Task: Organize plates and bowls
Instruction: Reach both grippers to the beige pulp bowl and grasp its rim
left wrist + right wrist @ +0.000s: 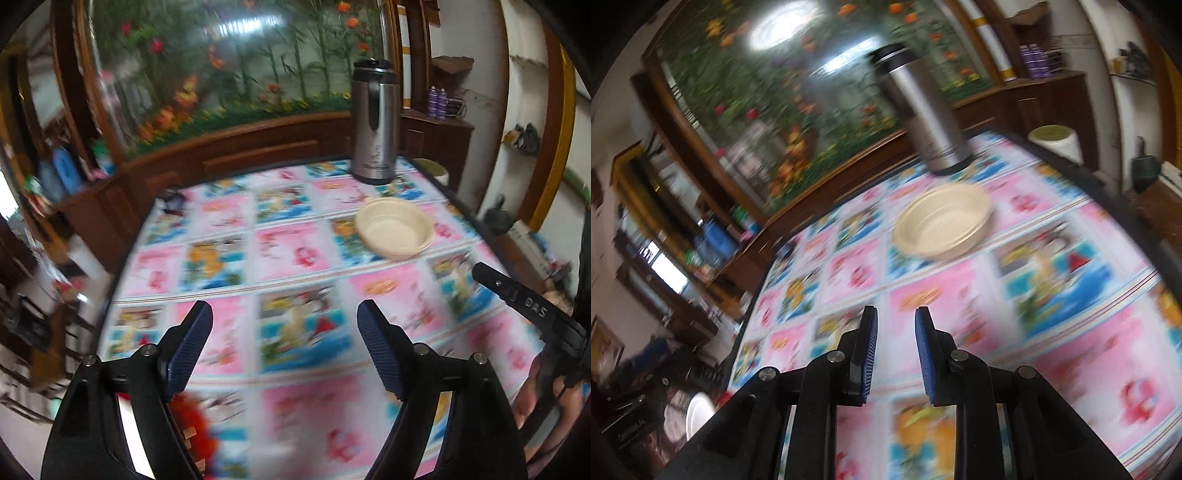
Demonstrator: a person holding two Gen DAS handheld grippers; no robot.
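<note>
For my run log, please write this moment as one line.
left tool: open, empty | right tool: narrow gap, empty | cream bowl: upright on table, untouched | steel flask: behind bowl

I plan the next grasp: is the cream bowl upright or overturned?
Upright: the cream bowl rests on the tablecloth, its open hollow facing up in both views.

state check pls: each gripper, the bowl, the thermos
left gripper: open wide, nothing between the pads
right gripper: open narrowly, nothing between the pads
cream bowl: upright on the tablecloth, looks empty, untouched
steel thermos jug: upright behind the bowl, lid on
</note>
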